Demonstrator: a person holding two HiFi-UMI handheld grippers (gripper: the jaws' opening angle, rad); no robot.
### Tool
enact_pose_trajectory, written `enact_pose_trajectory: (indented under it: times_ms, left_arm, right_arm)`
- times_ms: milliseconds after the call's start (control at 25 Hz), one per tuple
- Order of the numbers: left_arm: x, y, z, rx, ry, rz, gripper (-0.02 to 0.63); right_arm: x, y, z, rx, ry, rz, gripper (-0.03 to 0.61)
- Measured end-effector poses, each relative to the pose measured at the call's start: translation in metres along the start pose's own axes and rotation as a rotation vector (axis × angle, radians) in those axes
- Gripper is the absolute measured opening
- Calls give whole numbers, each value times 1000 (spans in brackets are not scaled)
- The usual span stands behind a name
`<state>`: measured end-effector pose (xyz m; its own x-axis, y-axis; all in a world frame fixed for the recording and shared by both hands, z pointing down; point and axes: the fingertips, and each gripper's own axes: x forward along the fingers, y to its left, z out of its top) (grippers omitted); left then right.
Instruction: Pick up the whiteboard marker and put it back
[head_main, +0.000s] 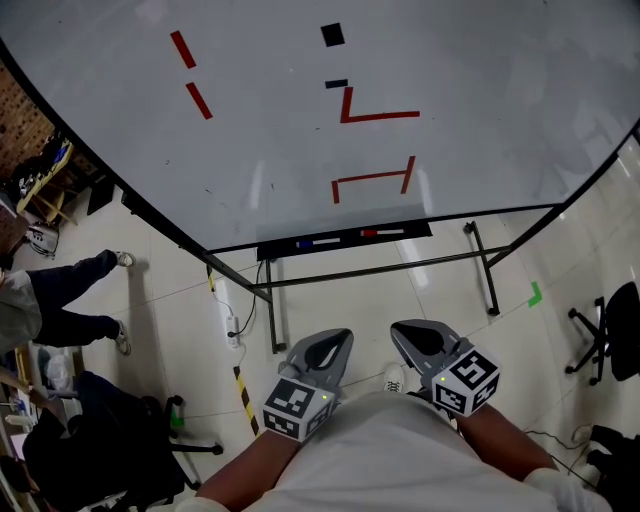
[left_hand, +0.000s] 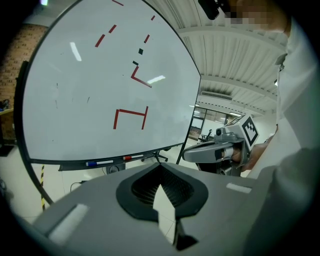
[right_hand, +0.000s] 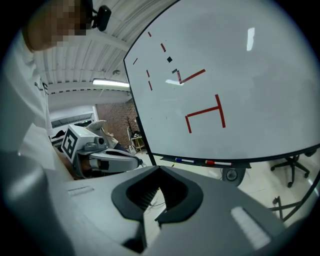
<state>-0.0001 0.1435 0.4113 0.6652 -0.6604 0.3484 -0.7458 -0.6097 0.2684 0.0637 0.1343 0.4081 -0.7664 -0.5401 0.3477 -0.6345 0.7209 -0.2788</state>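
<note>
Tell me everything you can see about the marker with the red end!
The red marker is a thin white stick with a red cap at its left end in the head view. It lies flat along the dark tray under the whiteboard, right of the blue marker, with a gap between them. Only the tray touches it. The left gripper and right gripper are far back by the person, holding nothing.
</note>
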Motion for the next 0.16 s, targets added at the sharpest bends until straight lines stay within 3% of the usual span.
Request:
enact_pose_trajectory:
  times_ms: [160]
  left_arm:
    - [0, -3, -2, 2, 2, -4, 17]
  right_arm:
    - [-1, 0, 0, -6, 2, 0, 0]
